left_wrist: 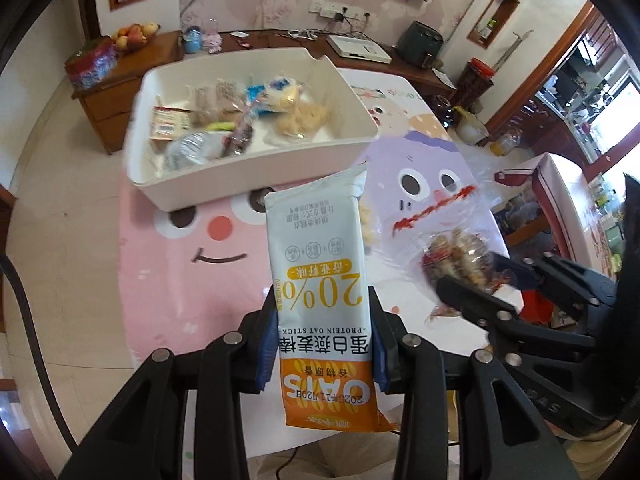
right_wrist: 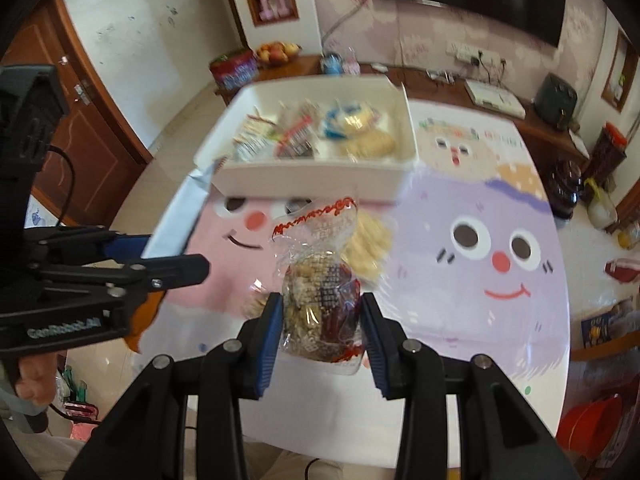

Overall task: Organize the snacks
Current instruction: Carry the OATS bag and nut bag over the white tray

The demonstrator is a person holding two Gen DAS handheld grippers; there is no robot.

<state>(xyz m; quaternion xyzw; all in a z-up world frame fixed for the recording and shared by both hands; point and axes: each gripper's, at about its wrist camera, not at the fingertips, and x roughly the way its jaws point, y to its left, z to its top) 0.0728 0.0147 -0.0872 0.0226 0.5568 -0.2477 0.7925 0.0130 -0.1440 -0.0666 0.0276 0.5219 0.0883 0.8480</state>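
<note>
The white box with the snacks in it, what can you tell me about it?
The white box is a big open rectangular tub that looks like plastic, with no lid. It sits flat on the cartoon tablecloth, at the table's far side. Several wrapped snacks lie loosely inside, with some bare floor showing. One far corner of its rim has a small notch. Neither gripper touches it.

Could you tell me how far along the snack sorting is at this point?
Partly done: several packets already lie in the white bin. In hand: the left gripper clamps an oat stick packet, and the right gripper clamps a clear bag of mixed snacks. Left: both must go in, plus a pale cracker packet on the table.
</note>
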